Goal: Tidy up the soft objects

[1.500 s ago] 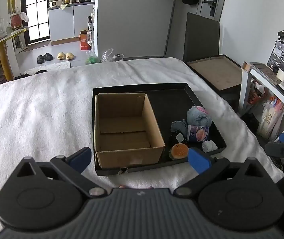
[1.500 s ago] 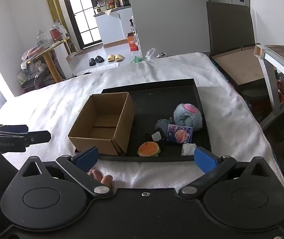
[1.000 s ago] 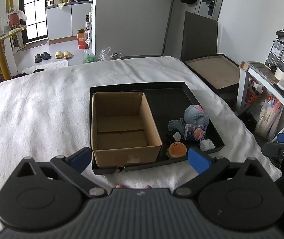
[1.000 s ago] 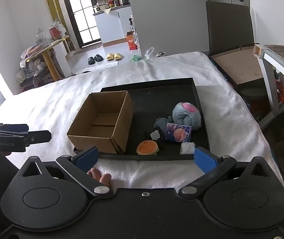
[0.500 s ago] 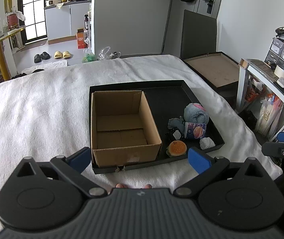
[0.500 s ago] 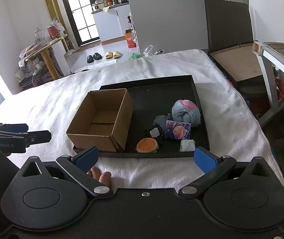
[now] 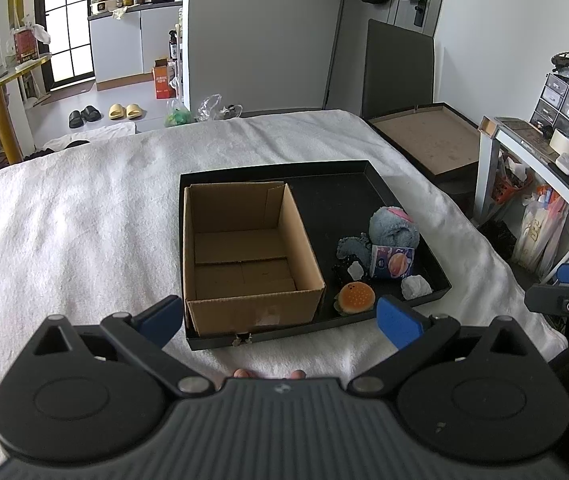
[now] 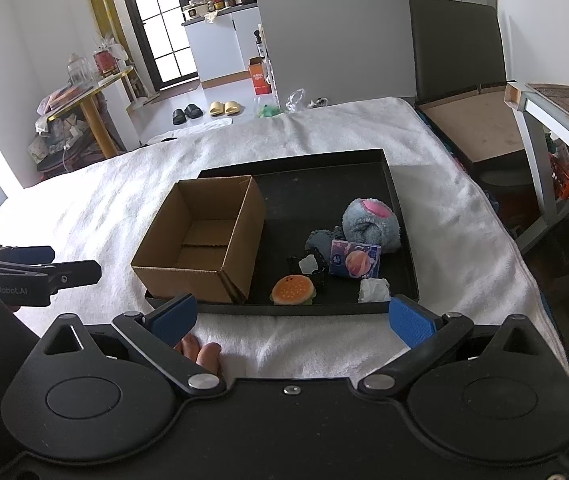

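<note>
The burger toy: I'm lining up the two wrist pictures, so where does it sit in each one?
Left wrist view: burger toy lies right of centre, at the black tray's near edge, right of the cardboard box.
Right wrist view: it lies at centre, near the tray's front rim.
Shared landmark: the cardboard box beside it.

Ahead of the left gripper, an empty open cardboard box stood upright in a black tray. To its right clustered a burger toy, blue-grey plush, purple packet and white lump.
</note>
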Demonstrator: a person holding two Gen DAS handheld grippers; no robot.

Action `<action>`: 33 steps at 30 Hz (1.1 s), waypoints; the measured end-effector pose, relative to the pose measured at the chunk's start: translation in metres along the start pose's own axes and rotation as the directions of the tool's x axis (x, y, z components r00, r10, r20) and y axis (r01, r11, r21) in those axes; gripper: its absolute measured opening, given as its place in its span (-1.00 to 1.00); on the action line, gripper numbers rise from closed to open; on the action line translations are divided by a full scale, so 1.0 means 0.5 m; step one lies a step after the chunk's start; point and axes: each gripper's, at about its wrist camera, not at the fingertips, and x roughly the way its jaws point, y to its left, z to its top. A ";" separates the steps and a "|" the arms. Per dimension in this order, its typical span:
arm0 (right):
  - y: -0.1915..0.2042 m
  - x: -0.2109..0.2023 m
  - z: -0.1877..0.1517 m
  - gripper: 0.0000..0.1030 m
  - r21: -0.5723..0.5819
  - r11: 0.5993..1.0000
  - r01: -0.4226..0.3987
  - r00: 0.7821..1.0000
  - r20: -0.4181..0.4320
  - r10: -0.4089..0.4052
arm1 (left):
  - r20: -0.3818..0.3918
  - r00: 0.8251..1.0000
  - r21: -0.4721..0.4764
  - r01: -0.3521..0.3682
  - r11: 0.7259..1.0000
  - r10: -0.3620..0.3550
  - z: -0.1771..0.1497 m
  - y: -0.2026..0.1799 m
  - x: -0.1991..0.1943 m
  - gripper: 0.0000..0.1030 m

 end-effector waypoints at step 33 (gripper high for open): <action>-0.009 0.001 0.004 1.00 0.002 1.000 0.020 1.000 -0.007 -0.020 | -0.002 1.000 0.002 -0.003 1.000 0.003 -0.004 0.003 0.002 0.99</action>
